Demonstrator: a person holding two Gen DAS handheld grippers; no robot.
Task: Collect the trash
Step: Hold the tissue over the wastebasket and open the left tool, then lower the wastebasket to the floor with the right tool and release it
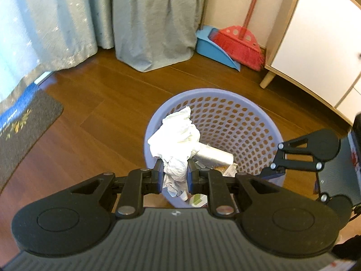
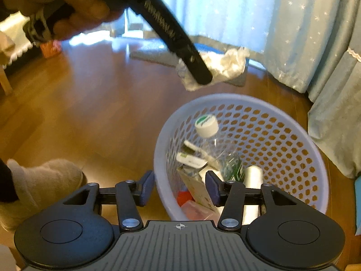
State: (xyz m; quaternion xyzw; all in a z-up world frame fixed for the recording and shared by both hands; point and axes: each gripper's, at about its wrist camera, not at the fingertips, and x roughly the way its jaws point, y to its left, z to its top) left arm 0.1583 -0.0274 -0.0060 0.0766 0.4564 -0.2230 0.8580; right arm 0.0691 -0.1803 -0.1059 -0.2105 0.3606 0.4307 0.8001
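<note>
My left gripper (image 1: 174,174) is shut on a crumpled white tissue (image 1: 178,137), held just above the near rim of the lavender mesh basket (image 1: 246,97). In the right wrist view the same tissue (image 2: 225,64) hangs from the left gripper (image 2: 199,73) above the basket's far rim (image 2: 237,97). Inside the basket lie a clear plastic bottle with a white cap (image 2: 208,126), a carton (image 2: 198,188), a white roll (image 2: 253,176) and other scraps. My right gripper (image 2: 179,188) is open with nothing between its fingers, straddling the basket's near rim; its side (image 1: 300,155) shows in the left wrist view.
A red broom (image 1: 240,45) and blue dustpan (image 1: 214,49) lean in the corner by a white cabinet (image 1: 315,45). Curtains (image 1: 155,20) hang behind the basket. A dark doormat (image 1: 24,126) lies left. A person's slippered foot (image 2: 42,180) stands left of the basket, a hand (image 2: 56,4) above.
</note>
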